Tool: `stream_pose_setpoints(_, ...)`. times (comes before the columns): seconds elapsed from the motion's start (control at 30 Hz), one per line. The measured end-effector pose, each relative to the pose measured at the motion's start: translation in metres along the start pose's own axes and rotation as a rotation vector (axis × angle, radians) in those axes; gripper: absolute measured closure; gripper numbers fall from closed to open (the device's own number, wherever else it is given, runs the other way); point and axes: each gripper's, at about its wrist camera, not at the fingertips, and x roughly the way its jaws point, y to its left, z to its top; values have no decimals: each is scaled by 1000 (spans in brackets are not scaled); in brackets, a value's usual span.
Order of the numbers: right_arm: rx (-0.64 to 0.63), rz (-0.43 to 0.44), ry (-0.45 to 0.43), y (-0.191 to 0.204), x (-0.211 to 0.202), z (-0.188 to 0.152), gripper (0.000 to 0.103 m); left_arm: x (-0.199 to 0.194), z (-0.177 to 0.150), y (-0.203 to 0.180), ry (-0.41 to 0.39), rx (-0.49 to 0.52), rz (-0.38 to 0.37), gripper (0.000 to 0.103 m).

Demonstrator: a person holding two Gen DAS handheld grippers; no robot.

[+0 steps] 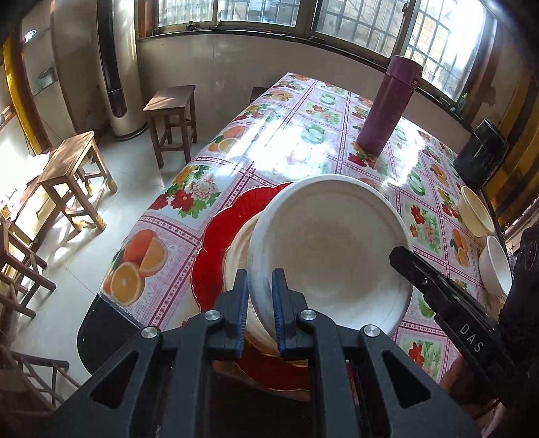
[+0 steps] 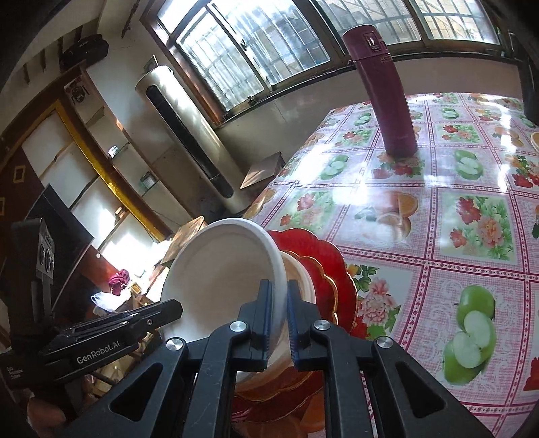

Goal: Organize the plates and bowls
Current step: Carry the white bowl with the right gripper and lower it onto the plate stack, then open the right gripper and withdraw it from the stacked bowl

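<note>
The left tongs [image 1: 260,296] are clamped on the near rim of a white bowl [image 1: 331,249], and the right tongs [image 2: 279,313] pinch the same bowl's [image 2: 222,269] rim on its other side, so both hold it tilted above a stack near the desk's [image 1: 235,161] front left corner. Under it sit a cream bowl [image 1: 237,252] and scalloped red plates [image 1: 222,232] with gold edging, the cream bowl resting on the plates. A tall purple flask [image 1: 387,104] stands upright toward the desk's middle, well apart from the stack. Along the right edge lie a cream bowl [image 1: 475,210] and a white bowl [image 1: 495,269], close together, with a black container [image 1: 480,155] further back near the far right corner. Wooden stools [image 1: 72,175] stand on the floor off the left edge, and a tall cylindrical floor unit [image 1: 123,67] rises beneath the windows [image 1: 262,13].
</note>
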Motion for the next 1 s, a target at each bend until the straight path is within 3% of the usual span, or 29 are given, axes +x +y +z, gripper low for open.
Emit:
stream_pose_setpoints(0.33, -122, -83, -10, 23, 8, -14, 92, 11, -8, 13, 37, -19, 8, 91)
stream_pose_setpoints(0.43, -156, -98, -32, 28, 5, -16, 91, 9, -7, 12, 21, -11, 44, 90)
stream_pose_setpoints(0.5, -176, -107, -56, 30, 1, -16, 89, 5, -6, 14, 0, -10, 77, 85)
stream_pose_setpoints(0.6, -181, -93, -86, 30, -6, -15, 83, -4, -5, 17, -58, -2, 136, 65)
stream_pose_setpoints(0.67, -180, -88, -108, 28, -13, -13, 80, -14, -5, 16, -116, 11, 178, 45)
stream_pose_setpoints(0.77, -155, -67, -136, 20, -23, -9, 61, -28, -4, 10, -209, 41, 227, 27)
stream_pose_setpoints(0.9, -98, -74, -181, 0, -40, -1, 40, -46, -7, -10, -328, 109, 271, 20)
stream_pose_setpoints(1.0, -41, -86, -217, -21, -54, 6, 34, -55, -7, -30, -385, 170, 270, 20)
